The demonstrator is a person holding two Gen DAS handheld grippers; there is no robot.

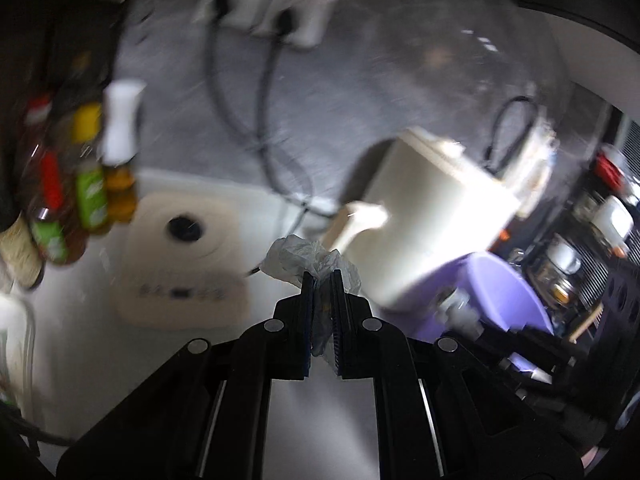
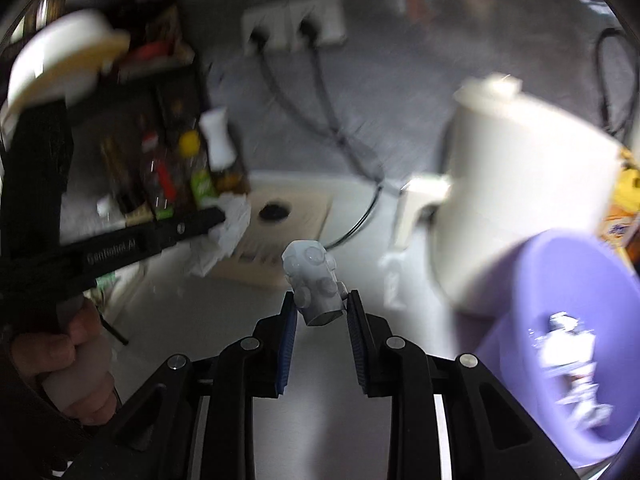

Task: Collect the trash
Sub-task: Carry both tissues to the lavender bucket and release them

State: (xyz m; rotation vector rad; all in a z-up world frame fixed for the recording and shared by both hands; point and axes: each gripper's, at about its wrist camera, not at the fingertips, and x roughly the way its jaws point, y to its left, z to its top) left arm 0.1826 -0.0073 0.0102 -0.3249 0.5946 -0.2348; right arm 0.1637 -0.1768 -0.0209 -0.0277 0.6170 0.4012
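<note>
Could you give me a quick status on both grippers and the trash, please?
Left gripper shut on crumpled plastic wrap. Right gripper holding a blister pack in its jaws. Purple bin at right, trash inside. White kettle close beside the bin.

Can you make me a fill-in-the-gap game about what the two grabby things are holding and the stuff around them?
1. The left gripper is shut on a crumpled ____ wrapper.
2. The right gripper holds a grey blister pack over the ____ countertop.
3. The bin on the right is coloured ____.
4. Two black ____ hang from the wall sockets.

Missing words: plastic; white; purple; cables
</note>
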